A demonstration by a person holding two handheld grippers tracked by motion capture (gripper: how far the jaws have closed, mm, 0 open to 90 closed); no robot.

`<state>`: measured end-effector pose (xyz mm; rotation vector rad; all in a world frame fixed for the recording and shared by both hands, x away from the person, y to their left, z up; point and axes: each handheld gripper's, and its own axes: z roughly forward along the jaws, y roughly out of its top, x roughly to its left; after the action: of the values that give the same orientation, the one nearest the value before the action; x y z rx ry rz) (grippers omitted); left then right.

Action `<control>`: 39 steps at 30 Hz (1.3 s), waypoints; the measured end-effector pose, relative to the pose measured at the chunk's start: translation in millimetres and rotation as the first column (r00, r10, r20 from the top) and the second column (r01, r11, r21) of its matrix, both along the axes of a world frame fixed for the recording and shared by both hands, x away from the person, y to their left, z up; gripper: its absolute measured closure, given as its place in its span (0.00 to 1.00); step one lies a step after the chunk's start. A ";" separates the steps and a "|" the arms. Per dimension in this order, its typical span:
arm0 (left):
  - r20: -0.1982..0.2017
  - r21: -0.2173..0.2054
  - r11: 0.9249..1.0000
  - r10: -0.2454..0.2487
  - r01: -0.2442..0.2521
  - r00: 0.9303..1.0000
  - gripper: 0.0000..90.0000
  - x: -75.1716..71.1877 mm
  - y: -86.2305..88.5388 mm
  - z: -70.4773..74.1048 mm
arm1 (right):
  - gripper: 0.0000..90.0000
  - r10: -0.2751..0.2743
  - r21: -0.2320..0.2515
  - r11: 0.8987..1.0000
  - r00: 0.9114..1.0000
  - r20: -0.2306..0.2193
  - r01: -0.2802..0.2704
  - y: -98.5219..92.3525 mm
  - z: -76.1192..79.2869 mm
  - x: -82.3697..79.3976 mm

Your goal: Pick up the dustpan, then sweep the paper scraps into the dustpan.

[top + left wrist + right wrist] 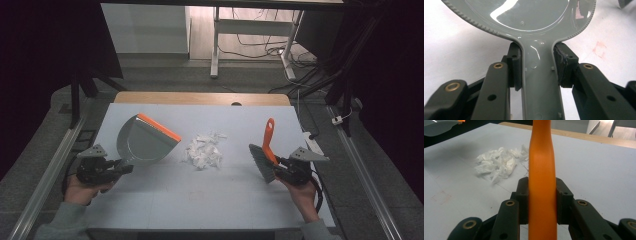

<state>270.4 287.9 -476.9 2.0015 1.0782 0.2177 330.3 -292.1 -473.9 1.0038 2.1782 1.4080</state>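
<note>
The left gripper [125,167] clamps the grey dustpan [145,140] by its handle, while the right gripper [281,165] grips the orange-handled brush [267,150], crumpled paper [204,150] lying between them on the counter [200,195].

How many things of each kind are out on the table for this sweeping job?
Dustpan, grey with an orange lip: 1
Brush, orange handle: 1
Pile of crumpled white paper: 1
Hand-held tools: 2, left tool and right tool
Total: 5
</note>
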 end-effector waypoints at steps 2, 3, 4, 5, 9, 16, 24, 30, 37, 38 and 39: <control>-0.010 -0.002 1.000 -0.012 0.012 1.000 0.68 -0.7 -1.9 1.4 | 0.79 -0.003 -0.005 1.000 1.000 0.002 0.003 0.3 0.1 0.0; -0.011 0.000 1.000 -0.019 0.019 1.000 0.68 -1.3 -3.1 2.2 | 0.79 -0.008 -0.008 1.000 1.000 0.000 0.008 0.6 0.1 0.0; -0.011 0.000 1.000 -0.019 0.019 1.000 0.68 -1.3 -3.1 2.2 | 0.79 -0.014 -0.011 1.000 1.000 -0.002 0.014 0.5 0.2 0.0; -0.011 0.005 1.000 -0.031 0.031 0.999 0.68 -2.0 -4.3 3.2 | 0.78 -0.014 -0.007 1.000 1.000 -0.002 0.014 0.3 0.0 0.2; -0.012 0.025 0.996 -0.085 0.085 0.996 0.68 -4.9 -8.9 6.3 | 0.79 -0.010 -0.004 1.000 1.000 -0.001 0.010 0.3 0.2 0.1; -0.039 0.053 0.986 -0.159 0.161 0.986 0.68 -5.6 -17.0 5.1 | 0.78 -0.005 -0.003 1.000 1.000 0.001 0.005 1.0 0.3 0.1; -0.053 0.077 0.976 -0.199 0.203 0.978 0.68 -6.0 -24.3 3.3 | 0.79 -0.003 -0.004 1.000 1.000 0.002 0.003 1.3 0.3 0.4; -0.062 0.082 0.972 -0.215 0.219 0.975 0.68 -8.3 -26.0 2.9 | 0.78 -0.004 -0.003 1.000 1.000 0.006 0.004 1.6 1.3 0.1; -0.073 0.069 0.970 -0.230 0.235 0.971 0.68 -11.9 -25.1 0.9 | 0.79 -0.001 0.004 1.000 1.000 0.016 0.001 6.9 5.6 2.0; -0.076 0.073 0.968 -0.235 0.241 0.969 0.68 -12.1 -24.7 0.4 | 0.79 -0.002 0.003 1.000 1.000 0.015 0.002 8.5 6.5 2.6; -0.076 0.073 0.968 -0.235 0.241 0.969 0.68 -12.1 -24.7 0.4 | 0.79 0.001 0.003 1.000 1.000 0.018 -0.001 10.3 7.4 3.5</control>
<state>258.3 263.2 -476.6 2.2044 0.8706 0.0688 333.8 -281.8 -466.6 0.9883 2.1646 1.4160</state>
